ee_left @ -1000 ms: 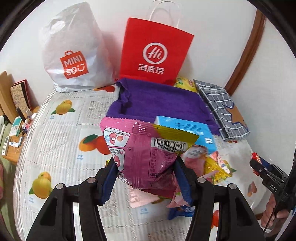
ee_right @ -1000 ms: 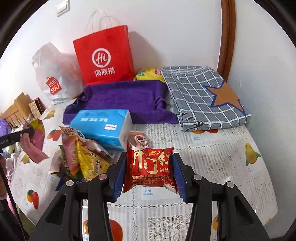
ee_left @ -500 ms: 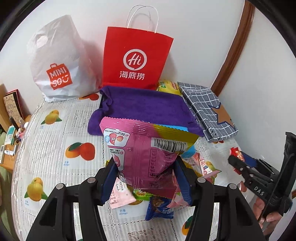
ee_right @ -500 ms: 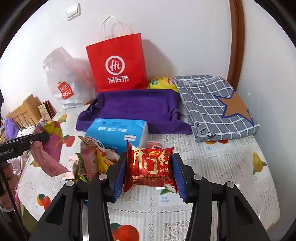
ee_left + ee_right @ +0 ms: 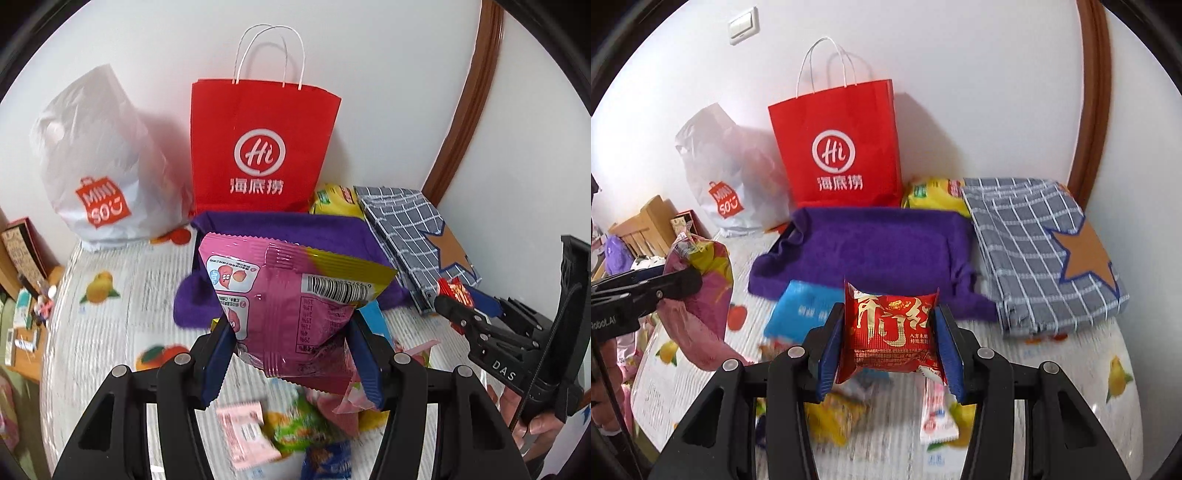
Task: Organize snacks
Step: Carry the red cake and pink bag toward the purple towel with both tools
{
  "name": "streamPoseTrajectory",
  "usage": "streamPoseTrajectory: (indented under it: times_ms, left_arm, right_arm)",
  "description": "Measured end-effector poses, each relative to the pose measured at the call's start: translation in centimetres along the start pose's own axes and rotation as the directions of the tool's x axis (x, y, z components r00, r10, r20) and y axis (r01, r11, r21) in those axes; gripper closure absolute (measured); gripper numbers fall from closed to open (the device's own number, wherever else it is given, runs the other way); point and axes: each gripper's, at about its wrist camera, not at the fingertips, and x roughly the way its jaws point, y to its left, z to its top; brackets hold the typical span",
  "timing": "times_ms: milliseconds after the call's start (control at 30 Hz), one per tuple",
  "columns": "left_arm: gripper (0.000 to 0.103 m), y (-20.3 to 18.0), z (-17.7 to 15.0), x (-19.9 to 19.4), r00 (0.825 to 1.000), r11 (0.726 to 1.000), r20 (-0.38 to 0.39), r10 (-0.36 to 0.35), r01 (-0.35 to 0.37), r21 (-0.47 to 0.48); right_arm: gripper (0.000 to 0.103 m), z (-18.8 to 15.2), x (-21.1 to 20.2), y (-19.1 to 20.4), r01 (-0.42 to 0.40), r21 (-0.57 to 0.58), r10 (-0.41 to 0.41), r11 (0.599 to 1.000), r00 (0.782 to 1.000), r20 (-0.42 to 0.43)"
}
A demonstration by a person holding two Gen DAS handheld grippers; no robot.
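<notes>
L gripper point(image 5: 291, 356): fingers pinch pink snack bag point(image 5: 291, 302), held above desk point(image 5: 110, 317), in front of purple towel point(image 5: 280, 230). R gripper point(image 5: 888, 349): fingers pinch red snack packet point(image 5: 890, 334), also in front of towel, loose snacks point(image 5: 938, 419) below

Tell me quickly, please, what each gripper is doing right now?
Left gripper: closed on the pink snack bag, held above the table.
Right gripper: closed on the red snack packet, also held above the table.
</notes>
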Motion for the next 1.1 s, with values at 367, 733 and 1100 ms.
streamPoseTrajectory:
  times_ms: [367,733,1100]
  left_arm:
    - [0.046,2.0,5.1,3.2,1.0,1.0,0.003,0.024,-0.024,0.012]
    - [0.046,6.1,8.9,8.0,0.998,0.998,-0.021,0.061,-0.062,-0.023]
    - [0.046,6.8,9.5,15.4,0.995,0.998,-0.094,0.031,-0.035,-0.045]
  right_arm:
    - [0.055,7.2,5.8,0.8,-0.01,-0.044,0.012,0.999,1.0,0.028]
    - [0.056,11.8,10.5,-0.9,0.005,-0.026,-0.003,1.0,0.999,0.045]
    - [0.056,12.0,16.8,-4.0,-0.003,0.017,0.004,1.0,0.999,-0.044]
